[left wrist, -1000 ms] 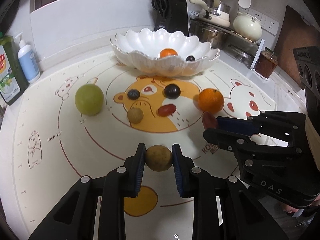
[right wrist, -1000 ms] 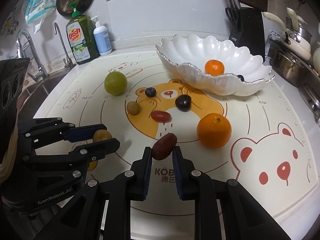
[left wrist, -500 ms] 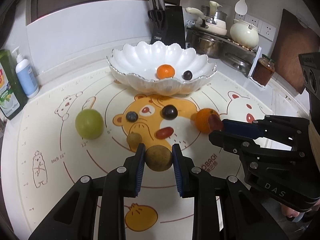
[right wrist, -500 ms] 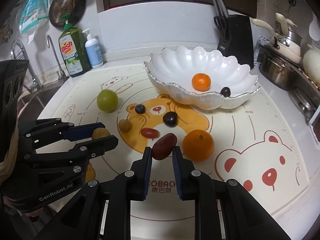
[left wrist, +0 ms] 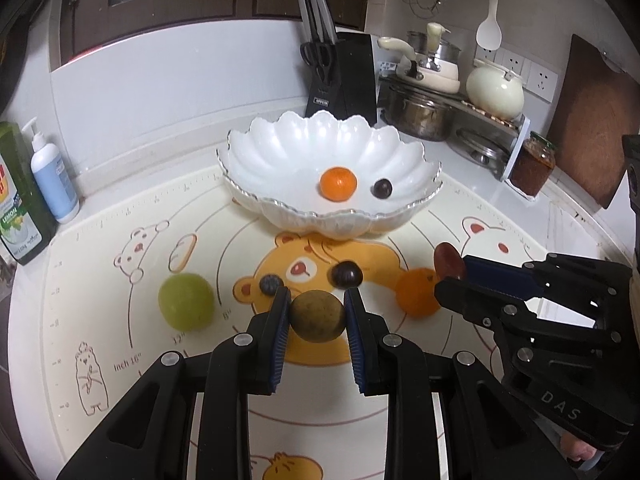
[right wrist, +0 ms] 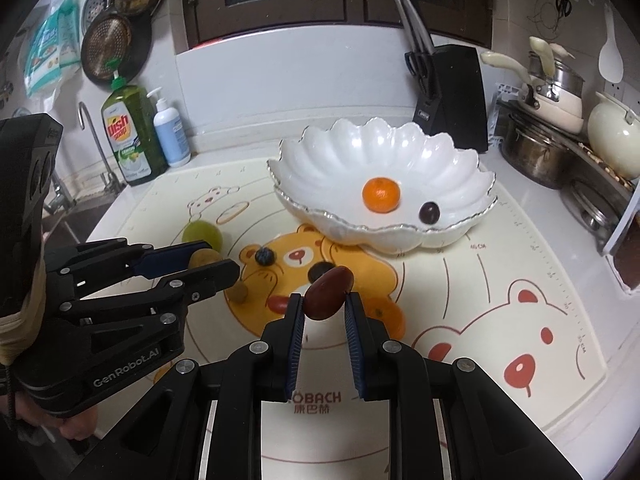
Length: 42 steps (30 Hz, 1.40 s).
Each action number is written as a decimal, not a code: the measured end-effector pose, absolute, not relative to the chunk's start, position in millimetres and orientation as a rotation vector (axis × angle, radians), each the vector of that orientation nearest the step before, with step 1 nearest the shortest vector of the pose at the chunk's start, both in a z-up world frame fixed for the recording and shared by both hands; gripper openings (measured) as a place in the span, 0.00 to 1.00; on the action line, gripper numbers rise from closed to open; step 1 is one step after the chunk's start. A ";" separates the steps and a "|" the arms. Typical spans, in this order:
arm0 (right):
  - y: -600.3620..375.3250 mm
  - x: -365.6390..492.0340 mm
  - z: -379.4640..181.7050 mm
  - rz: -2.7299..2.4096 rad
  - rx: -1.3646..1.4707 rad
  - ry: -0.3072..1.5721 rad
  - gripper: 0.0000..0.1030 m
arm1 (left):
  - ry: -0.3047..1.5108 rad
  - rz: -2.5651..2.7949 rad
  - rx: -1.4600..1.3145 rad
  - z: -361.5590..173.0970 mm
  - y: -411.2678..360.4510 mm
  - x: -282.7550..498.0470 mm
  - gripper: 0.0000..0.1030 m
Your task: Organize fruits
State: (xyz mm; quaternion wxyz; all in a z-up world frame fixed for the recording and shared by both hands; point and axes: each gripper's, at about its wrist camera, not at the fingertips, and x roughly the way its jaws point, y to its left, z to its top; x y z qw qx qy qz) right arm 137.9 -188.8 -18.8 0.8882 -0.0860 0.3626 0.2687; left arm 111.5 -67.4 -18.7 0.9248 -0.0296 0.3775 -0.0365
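My left gripper [left wrist: 317, 312] is shut on a round brownish-green fruit [left wrist: 317, 318], held above the bear mat. My right gripper [right wrist: 323, 306] is shut on an oblong dark red fruit [right wrist: 329, 292]; it also shows at the right of the left wrist view [left wrist: 450, 261]. The white scalloped bowl [left wrist: 280, 156] stands at the back of the mat and holds a small orange [left wrist: 338, 183] and a dark grape [left wrist: 382, 189]. On the mat lie a green fruit [left wrist: 186, 301], a blueberry [left wrist: 270, 283], a dark plum [left wrist: 346, 274] and an orange [left wrist: 416, 291].
A knife block [left wrist: 342, 76] stands behind the bowl. Pots and a kettle [left wrist: 495, 94] fill the back right, with a jar [left wrist: 534, 168] beside them. Dish soap [right wrist: 130, 136] and a pump bottle [right wrist: 170, 130] stand at the back left near the sink tap [right wrist: 94, 140].
Both grippers have risen with their fruits and now sit closer to the bowl. The mat's fruits have slid lower in both views.
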 end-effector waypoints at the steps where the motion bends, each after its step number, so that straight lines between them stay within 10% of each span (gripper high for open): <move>1: -188.5 138.7 -17.4 0.555 -0.176 0.750 0.22 | 0.771 -0.075 -0.062 -17.1 -67.2 113.3 0.26; 42: -191.0 214.7 31.2 0.302 -0.029 0.630 0.22 | 0.645 -0.040 -0.062 34.5 -42.9 207.7 0.27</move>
